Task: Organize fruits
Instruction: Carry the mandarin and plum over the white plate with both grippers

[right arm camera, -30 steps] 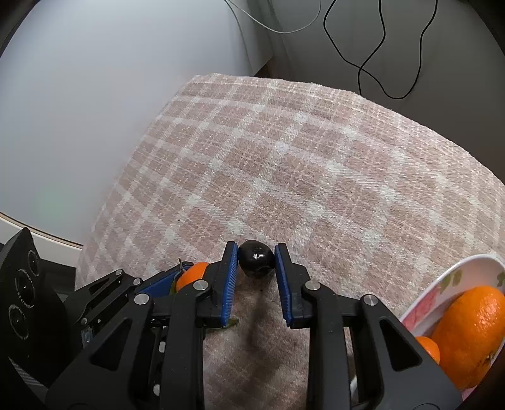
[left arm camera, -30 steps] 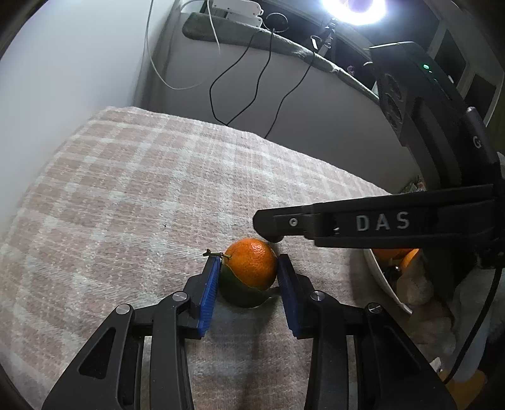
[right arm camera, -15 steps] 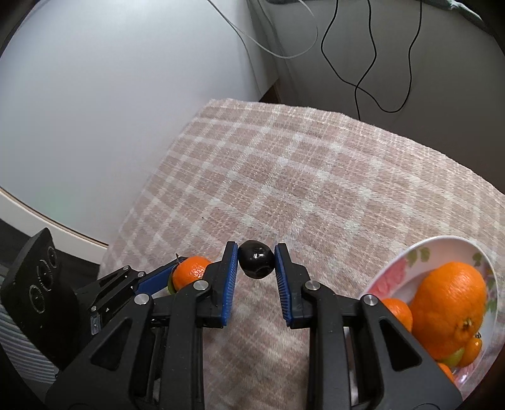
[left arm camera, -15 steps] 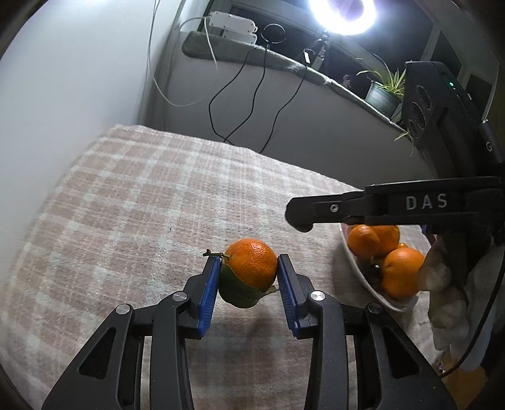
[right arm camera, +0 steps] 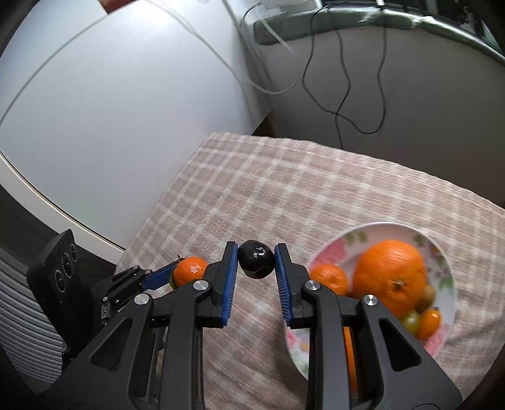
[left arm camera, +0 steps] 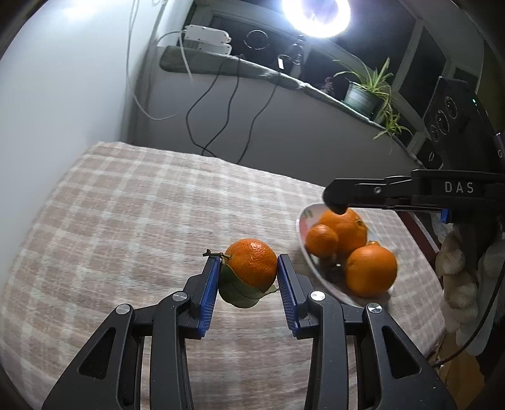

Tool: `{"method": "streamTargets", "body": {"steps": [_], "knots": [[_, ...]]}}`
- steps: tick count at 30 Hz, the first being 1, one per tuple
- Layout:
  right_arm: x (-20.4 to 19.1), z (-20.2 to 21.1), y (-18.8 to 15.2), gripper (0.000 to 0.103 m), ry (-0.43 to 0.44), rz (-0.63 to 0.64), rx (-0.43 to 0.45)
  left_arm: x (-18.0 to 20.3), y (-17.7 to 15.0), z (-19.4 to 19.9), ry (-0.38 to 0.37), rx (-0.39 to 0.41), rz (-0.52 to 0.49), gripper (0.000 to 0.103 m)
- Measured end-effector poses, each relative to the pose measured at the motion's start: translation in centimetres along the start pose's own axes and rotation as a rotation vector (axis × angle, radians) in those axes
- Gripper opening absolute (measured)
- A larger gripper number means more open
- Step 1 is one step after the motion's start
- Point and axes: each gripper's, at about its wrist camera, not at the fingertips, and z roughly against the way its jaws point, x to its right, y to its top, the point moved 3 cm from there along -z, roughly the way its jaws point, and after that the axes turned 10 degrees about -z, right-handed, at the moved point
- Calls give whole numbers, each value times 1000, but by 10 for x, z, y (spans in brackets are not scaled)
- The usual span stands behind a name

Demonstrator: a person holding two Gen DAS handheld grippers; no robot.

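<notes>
My left gripper (left arm camera: 247, 268) is shut on a mandarin (left arm camera: 252, 263) with a green leaf and stem, held above the checked cloth. It also shows in the right wrist view (right arm camera: 189, 271). My right gripper (right arm camera: 255, 261) is shut on a small dark glossy fruit (right arm camera: 255, 263), held above the cloth left of the floral plate (right arm camera: 448, 271). The plate (left arm camera: 301, 227) holds several oranges (right arm camera: 389, 277) and small green and orange fruits. In the left wrist view the right gripper's finger (left arm camera: 372, 190) hangs over the plate's far side.
The checked cloth (left arm camera: 126, 214) covers the table, with a white wall to the left. Black cables (left arm camera: 221, 104) hang behind the far edge. A ledge with a potted plant (left arm camera: 366, 91) and a bright ring lamp (left arm camera: 315, 12) stands beyond.
Both grippers have risen with their fruits. The right gripper has moved right toward the plate, which now shows more fully in both views.
</notes>
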Motion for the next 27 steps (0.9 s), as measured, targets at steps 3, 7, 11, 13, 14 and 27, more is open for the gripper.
{"method": "streamTargets", "body": {"steps": [3, 7, 11, 13, 14, 27], "knots": [[12, 17, -1, 25, -4, -19, 30, 10, 1, -2, -12, -1, -12, 35], [32, 36, -1, 25, -15, -48, 64, 21, 2, -4, -26, -4, -26, 35], [54, 51, -3, 25, -24, -81, 92, 33, 3, -8, -39, -9, -40, 35], [65, 56, -4, 25, -30, -95, 102, 39, 4, -11, -47, -13, -47, 35], [71, 59, -5, 25, -35, -104, 106, 40, 3, -11, -50, -14, -49, 35], [114, 66, -14, 25, -96, -139, 127, 77, -3, -27, -93, -58, -96, 35]]}}
